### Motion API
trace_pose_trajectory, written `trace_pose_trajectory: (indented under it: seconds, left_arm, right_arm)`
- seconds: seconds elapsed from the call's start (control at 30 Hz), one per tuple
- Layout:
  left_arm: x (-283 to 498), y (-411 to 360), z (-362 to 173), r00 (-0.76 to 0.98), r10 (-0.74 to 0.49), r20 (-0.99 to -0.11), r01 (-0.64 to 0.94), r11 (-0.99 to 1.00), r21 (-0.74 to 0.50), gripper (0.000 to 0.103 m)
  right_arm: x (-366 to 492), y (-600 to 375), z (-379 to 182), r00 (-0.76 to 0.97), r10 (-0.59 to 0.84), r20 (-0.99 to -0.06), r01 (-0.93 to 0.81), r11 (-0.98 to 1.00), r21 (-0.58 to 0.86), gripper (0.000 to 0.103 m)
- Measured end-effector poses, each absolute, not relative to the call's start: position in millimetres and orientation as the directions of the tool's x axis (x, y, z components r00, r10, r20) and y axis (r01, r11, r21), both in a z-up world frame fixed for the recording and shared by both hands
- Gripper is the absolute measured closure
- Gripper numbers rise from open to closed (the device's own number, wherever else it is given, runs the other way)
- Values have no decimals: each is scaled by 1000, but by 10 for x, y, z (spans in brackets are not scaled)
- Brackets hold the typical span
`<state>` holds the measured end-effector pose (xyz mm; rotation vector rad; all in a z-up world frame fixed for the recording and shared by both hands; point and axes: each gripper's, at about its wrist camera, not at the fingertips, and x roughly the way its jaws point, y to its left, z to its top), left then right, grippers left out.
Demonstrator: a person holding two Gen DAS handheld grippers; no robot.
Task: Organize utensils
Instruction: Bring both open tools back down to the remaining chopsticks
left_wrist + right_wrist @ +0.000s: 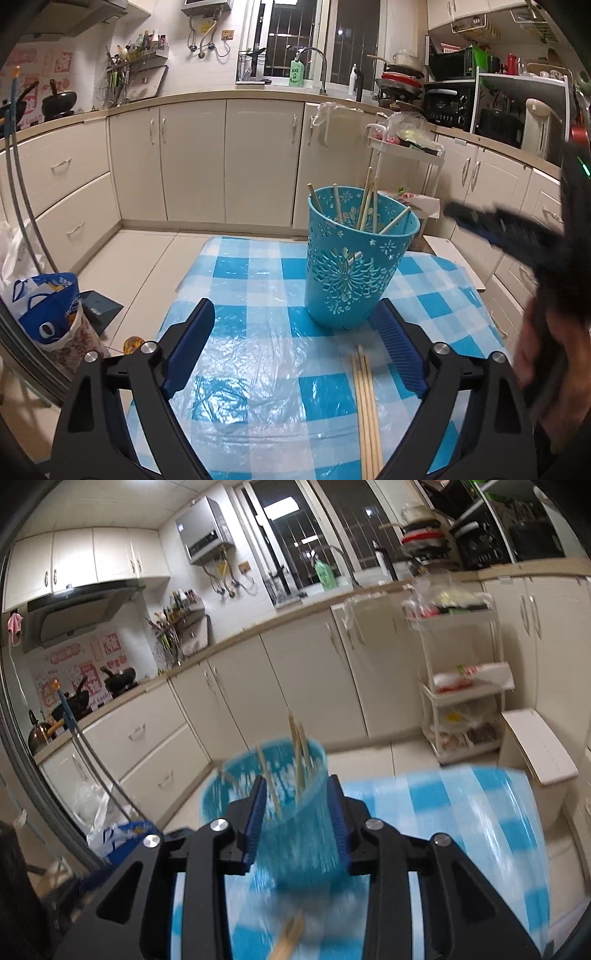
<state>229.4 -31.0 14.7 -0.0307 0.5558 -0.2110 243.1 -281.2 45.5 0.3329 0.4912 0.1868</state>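
Note:
A teal perforated utensil holder (351, 266) stands on the blue-and-white checked tablecloth (251, 288) and holds several wooden chopsticks (369, 206). More chopsticks (365, 410) lie flat on the cloth in front of it, between my left gripper's fingers. My left gripper (295, 328) is open and empty, low over the cloth. My right gripper (297, 816) is open and empty, above and in front of the holder (291, 812), which looks blurred. It also shows at the right of the left wrist view (480, 221). Loose chopsticks (290, 938) lie below it.
Cream kitchen cabinets (221, 162) line the back and right. A white tiered trolley (465, 686) stands behind the table. A white bin (535, 760) sits at the right. Bags (48, 314) lie on the floor at the left.

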Motion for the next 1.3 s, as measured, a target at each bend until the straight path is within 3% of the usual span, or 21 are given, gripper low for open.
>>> trace_pose_trajectory:
  seconds: [0.3,1.3]
  left_arm:
    - [2087,-294,266,836,-171,-522,163,985,-61,10]
    - [1858,-156,404,848,-146,-509,140,989,-51,7]
  right_arm:
    - [1835,-2711,191,823,235,-517,-60,941,333,57]
    - [1519,-2476,1,763,262,-591,-60,939,339,57]
